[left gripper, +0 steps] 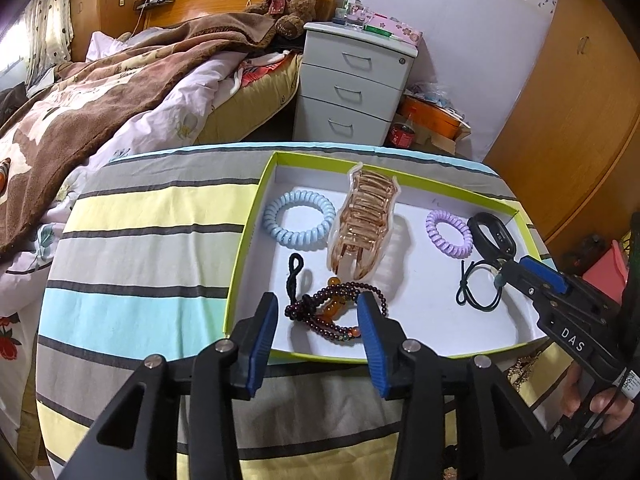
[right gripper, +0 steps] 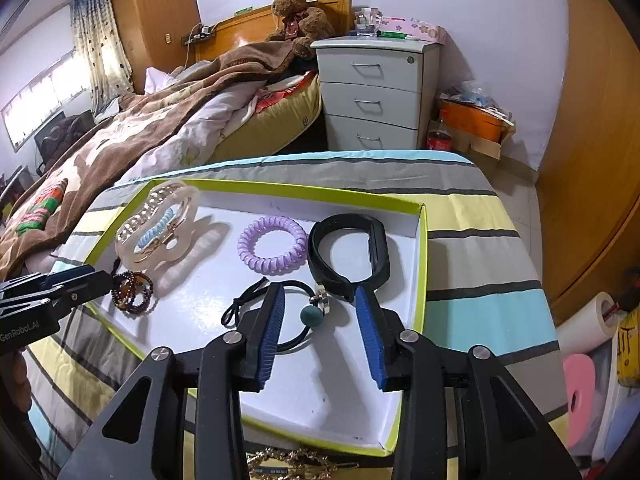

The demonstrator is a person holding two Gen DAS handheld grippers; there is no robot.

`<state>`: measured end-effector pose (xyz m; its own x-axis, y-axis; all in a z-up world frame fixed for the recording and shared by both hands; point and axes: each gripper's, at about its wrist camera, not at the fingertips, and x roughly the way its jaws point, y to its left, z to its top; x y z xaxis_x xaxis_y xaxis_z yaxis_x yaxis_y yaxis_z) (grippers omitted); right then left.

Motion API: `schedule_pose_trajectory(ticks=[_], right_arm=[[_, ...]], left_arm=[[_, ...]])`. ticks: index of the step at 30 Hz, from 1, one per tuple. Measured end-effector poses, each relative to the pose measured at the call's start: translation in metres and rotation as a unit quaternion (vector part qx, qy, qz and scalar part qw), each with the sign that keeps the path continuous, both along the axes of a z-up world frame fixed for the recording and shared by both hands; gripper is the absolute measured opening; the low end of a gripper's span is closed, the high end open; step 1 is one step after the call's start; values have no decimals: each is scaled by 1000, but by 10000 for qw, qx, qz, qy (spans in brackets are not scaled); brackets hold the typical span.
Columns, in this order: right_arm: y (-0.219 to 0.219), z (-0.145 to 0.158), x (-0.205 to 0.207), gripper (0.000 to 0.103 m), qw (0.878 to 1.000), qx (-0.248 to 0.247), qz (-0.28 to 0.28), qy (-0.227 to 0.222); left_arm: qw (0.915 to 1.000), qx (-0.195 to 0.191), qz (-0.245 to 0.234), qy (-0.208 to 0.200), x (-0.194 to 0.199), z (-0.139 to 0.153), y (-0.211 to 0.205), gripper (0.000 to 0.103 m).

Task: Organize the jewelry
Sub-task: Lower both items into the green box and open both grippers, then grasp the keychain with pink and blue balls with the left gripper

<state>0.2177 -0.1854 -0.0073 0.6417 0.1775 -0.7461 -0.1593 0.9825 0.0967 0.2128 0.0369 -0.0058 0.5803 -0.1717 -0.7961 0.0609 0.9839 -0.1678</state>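
Note:
A white tray with a green rim (left gripper: 256, 200) (right gripper: 420, 264) lies on a striped table. It holds a blue coil hair tie (left gripper: 299, 218), a clear amber claw clip (left gripper: 366, 220) (right gripper: 160, 220), a purple coil tie (left gripper: 448, 233) (right gripper: 273, 245), a black wristband (left gripper: 486, 236) (right gripper: 352, 256), a black elastic with a teal bead (left gripper: 478, 284) (right gripper: 312, 314) and a dark red bead bracelet (left gripper: 336, 312) (right gripper: 132, 290). My left gripper (left gripper: 318, 312) is open, its jaws either side of the bead bracelet. My right gripper (right gripper: 320, 306) is open around the teal bead.
The striped tablecloth (left gripper: 140, 264) drops off at the far edge toward a bed (left gripper: 120, 80) and a grey drawer unit (left gripper: 356, 88). A gold chain item (right gripper: 296, 462) lies just in front of the tray's near rim. A wooden wardrobe (right gripper: 592, 160) stands right.

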Motion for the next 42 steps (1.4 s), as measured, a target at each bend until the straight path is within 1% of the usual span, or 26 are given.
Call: schedule_pose_trajectory(ticks=[2, 3, 7, 12, 14, 22, 28, 34, 38, 42], right_arm=[[0, 2, -1, 46, 10000, 14, 13, -20], [0, 2, -2, 46, 10000, 8, 19, -24], [1, 5, -5, 46, 10000, -18, 3, -52], [1, 8, -9, 49, 10000, -28, 2, -85], [0, 11, -14, 51, 9999, -11, 3, -120], [-4, 22, -38, 55, 9995, 84, 7, -295], [-11, 25, -54, 55, 9993, 138, -35, -357], [-20, 26, -74, 56, 9989, 204, -120, -415], [-27, 24, -87, 56, 9987, 225, -184, -412], [-39, 17, -99, 56, 9983, 306, -359, -342]], left_arm=[[10000, -6, -3, -8, -2, 1, 0, 45], [10000, -13, -7, -16, -3, 2, -1, 47], [10000, -23, -4, -39, -7, 6, -2, 49], [10000, -51, -5, -52, -11, 9, -2, 55], [10000, -55, -24, -69, -15, 11, -2, 55], [9997, -73, -97, -224, -35, 22, -4, 58], [9994, -163, -109, -277, -52, 26, -2, 59], [9990, -271, -125, -337, -73, 28, 1, 59], [9987, -320, -222, -319, -84, 25, -2, 60], [9979, -468, -365, -259, -95, 20, -8, 60]])
